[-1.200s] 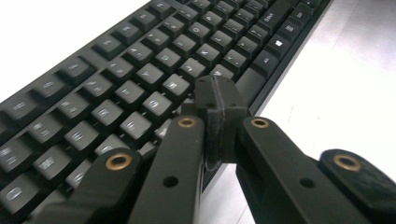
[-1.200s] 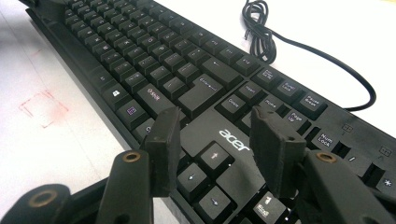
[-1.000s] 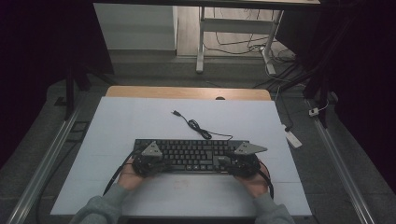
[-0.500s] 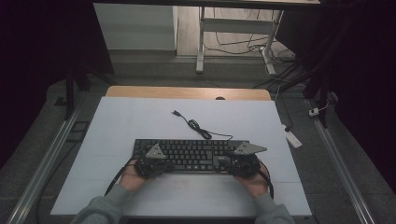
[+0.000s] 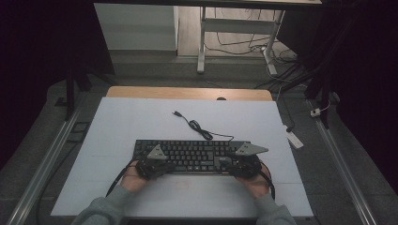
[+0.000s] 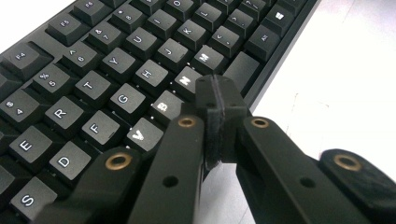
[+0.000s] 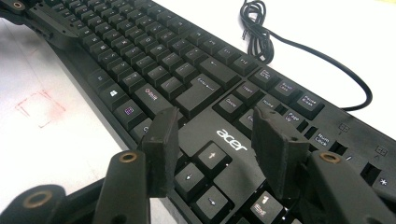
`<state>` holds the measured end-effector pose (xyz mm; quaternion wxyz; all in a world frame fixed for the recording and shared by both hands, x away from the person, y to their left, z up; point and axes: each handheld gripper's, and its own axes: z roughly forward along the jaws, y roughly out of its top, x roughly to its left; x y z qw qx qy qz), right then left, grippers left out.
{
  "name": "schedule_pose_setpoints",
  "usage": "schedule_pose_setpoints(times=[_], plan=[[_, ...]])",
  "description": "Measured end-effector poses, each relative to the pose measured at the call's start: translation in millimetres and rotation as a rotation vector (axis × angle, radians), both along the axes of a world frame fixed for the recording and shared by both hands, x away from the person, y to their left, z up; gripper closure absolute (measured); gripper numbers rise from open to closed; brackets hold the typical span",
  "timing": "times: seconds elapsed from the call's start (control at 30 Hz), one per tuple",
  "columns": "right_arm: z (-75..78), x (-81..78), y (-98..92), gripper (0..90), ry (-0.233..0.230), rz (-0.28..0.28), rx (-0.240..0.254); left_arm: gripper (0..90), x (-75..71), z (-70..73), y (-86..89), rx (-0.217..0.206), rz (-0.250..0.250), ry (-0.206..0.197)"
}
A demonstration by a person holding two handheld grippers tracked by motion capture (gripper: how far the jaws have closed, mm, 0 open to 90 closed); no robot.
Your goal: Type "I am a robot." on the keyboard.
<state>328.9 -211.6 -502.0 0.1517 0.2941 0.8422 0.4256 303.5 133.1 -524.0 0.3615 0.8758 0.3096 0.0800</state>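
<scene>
Black keyboard (image 5: 190, 156) lies on the white worktop (image 5: 141, 122), directly under both grippers. Left gripper (image 6: 217, 98), jaws pressed together, hovers near the space bar; right gripper (image 7: 217, 144), jaws spread, straddles the arrow keys (image 7: 205, 172).

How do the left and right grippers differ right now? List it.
1. Jaws: the left gripper has its jaws pressed together; the right gripper has its jaws apart with a clear gap.
2. Place: the left gripper's tip sits over the keyboard's front edge near the N and M keys; the right gripper is over the arrow keys and logo at the other end.

Shared: both are black, hand-held, and low over the same keyboard, gripping nothing.
</scene>
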Motion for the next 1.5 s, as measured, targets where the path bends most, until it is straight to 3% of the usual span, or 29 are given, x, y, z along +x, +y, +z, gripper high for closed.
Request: schedule_pose_setpoints(times=[0.17,0.37,0.6,0.9,1.5], plan=[[0.4,-0.2,-0.4,51.3,-0.003,-0.002,0.004,88.7,-1.6,4.8,3.9,-0.025,0.022,-0.028],[1.1,-0.3,-1.4,51.0,-0.008,-0.005,0.006,72.0,-4.0,15.3,14.5,-0.103,0.074,-0.063],[1.7,-0.4,-2.0,50.5,-0.011,-0.011,0.002,52.5,-4.5,21.7,26.2,-0.145,0.128,-0.073],[1.9,-0.5,-2.1,50.3,-0.012,-0.008,0.008,42.0,-4.5,26.3,35.9,-0.151,0.165,-0.077],[1.3,-0.6,-0.9,50.0,-0.009,-0.005,-0.002,37.6,-0.8,29.1,48.4,-0.155,0.217,-0.062]])
